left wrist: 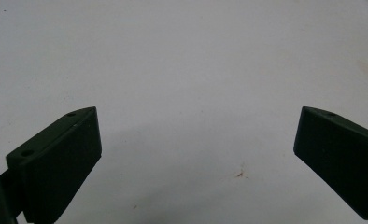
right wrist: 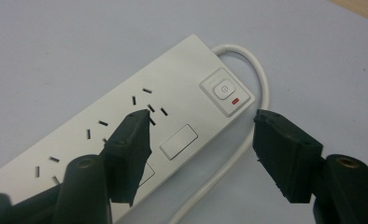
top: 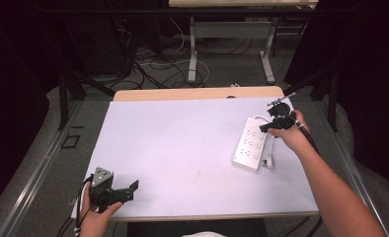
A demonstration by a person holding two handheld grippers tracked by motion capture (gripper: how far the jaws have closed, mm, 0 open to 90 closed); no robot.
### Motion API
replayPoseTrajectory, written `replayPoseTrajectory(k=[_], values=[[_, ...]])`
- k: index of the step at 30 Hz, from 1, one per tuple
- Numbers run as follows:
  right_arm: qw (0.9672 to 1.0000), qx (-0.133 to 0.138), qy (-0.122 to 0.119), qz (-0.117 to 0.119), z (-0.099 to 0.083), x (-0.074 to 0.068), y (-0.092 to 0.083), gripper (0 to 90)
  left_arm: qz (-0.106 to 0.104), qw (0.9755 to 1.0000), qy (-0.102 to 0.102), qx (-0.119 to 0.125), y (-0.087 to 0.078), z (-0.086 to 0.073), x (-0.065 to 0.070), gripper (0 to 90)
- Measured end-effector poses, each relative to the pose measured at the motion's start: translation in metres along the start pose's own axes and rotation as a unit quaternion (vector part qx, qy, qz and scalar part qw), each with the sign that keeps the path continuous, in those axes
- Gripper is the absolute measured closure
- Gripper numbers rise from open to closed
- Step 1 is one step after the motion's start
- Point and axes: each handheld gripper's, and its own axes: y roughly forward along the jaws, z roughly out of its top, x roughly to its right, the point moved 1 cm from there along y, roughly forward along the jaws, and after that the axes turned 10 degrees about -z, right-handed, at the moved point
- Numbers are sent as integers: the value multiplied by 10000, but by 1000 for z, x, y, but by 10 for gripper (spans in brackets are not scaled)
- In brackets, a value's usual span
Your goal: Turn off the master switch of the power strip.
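A: Left side first. The left tongs sit low at the near left corner of the surface, held in the person's left hand. Jaws spread wide, nothing between them; the left gripper view has just bare white sheet and a small brown speck ahead of them.

B: So idle. Noted. Moving right?

A: The power strip lies flat near the far right of the surface, its long side angled towards the far edge. White cord loops out at its far end and runs down its right side.

B: And the right tongs?

A: Poised over the strip's far end, released. In the right gripper view one jaw hangs above the socket slots, the other outside the cord; the switch, with a small red mark beside it, sits between and just beyond the tips. I can't tell whether either jaw touches the casing.

B: Step in hand, then?

A: Judged as approach: lining up on the switch end, no grip made.

B: Next move calls for?

A: Probably lowering to straddle the casing, or pressing a tip on the button. Care with the cord under the outer jaw.
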Motion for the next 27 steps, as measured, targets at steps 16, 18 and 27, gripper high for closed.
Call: replayPoseTrajectory(k=[16, 18, 27], values=[[9984, -201, 515, -122, 7, 7, 14, 445, -15, 10000, -25, -20, 2, -1, 0, 9], [9977, -257, 628, -85, 7, 10, 18, 457, -10, 10000, -18, -30, 2, -1, -1, 10], [9953, -317, 904, -105, 9, 17, 26, 550, -5, 10000, -26, -86, 4, -1, -1, 11]])
